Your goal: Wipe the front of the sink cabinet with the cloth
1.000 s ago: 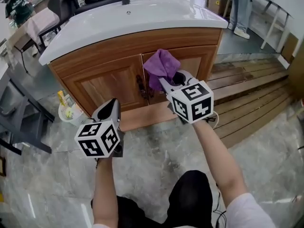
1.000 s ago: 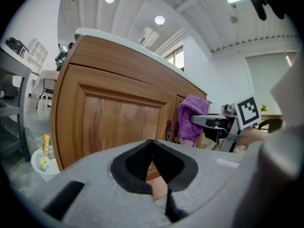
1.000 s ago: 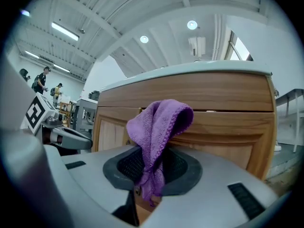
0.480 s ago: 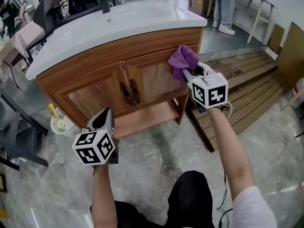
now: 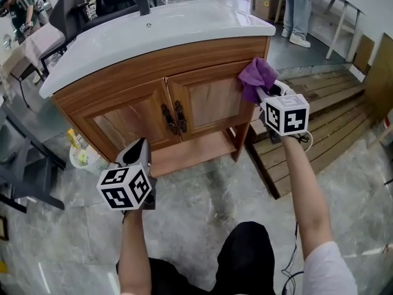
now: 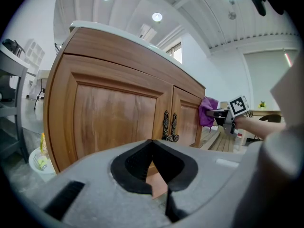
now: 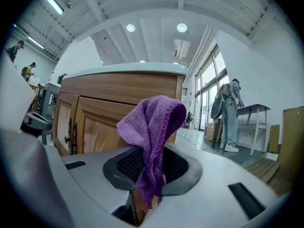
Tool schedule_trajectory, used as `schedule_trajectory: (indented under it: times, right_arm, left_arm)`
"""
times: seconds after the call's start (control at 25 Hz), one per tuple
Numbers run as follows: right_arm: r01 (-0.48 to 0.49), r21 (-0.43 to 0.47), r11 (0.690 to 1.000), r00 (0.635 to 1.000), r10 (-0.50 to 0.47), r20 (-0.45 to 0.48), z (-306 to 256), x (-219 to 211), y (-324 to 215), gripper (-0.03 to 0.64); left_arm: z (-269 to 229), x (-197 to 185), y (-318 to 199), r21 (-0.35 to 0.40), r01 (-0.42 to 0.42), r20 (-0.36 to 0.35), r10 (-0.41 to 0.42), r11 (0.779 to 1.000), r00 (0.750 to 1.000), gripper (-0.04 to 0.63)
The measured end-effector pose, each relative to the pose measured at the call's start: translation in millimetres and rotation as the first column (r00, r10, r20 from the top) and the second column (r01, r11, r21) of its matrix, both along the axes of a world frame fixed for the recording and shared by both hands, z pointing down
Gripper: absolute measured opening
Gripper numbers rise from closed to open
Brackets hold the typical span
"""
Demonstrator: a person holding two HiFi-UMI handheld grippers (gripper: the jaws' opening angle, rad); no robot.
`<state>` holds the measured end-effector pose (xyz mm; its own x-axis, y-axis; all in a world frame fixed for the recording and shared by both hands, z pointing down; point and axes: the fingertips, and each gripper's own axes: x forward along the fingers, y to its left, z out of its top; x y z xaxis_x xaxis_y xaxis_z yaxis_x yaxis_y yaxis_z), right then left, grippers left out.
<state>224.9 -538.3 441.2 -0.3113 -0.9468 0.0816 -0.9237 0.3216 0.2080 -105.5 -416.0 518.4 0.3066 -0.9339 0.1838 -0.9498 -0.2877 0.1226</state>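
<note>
Cloth (image 5: 256, 77) up at the top right corner of the sink cabinet (image 5: 153, 60)!
The right gripper (image 5: 266, 93) is clamped on the purple cloth, holding it against the cabinet's front right edge, just past the right door (image 5: 209, 100). The left gripper (image 5: 136, 152) hangs low in front of the cabinet's left door (image 5: 132, 118), clear of the wood, with its jaws together on nothing.

The grey marbled floor (image 5: 202, 195) carries the sink cabinet (image 5: 209, 100), which stands on it with its wooden front facing the camera. Just left of the cabinet a white basket (image 5: 83, 158) with yellow items sits on the floor. Right of the cabinet lies a wooden slat platform (image 5: 325, 121). Farther left stands a dark chair frame (image 5: 24, 171).
</note>
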Motion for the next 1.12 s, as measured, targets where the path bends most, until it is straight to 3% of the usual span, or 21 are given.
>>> schedule_trajectory:
  times: [0.12,0.36,0.56,0.76,0.88,1.12]
  right_arm:
    - [0.024,0.002,1.000,1.000,-0.024,-0.019,-1,-11,10,0.074]
    - [0.229,0.031,0.973,0.973,-0.229,-0.018,3,-93,53,0.074]
    - [0.415,0.051,0.908,0.907,-0.417,0.056,6,-197,86,0.074]
    - [0.560,0.033,0.828,0.821,-0.560,0.111,24,-305,117,0.074]
    - [0.618,0.015,0.786,0.777,-0.614,0.141,43,-359,134,0.074]
    - [0.663,0.010,0.749,0.737,-0.655,0.166,69,-441,146,0.074]
  left_arm:
    - [-1,-6,2,0.003,0.010,0.009,-0.011,1.000,1.000,0.003]
    - [1,-26,11,0.004,0.054,0.000,-0.054,0.999,0.999,0.003]
    - [6,-52,25,-0.002,0.107,0.034,-0.106,0.994,0.994,0.003]
    - [7,-77,31,0.013,0.140,0.015,-0.140,0.990,0.990,0.003]
    - [9,-98,37,0.012,0.176,0.017,-0.176,0.984,0.984,0.003]
    - [15,-140,49,0.004,0.259,0.045,-0.259,0.966,0.965,0.003]
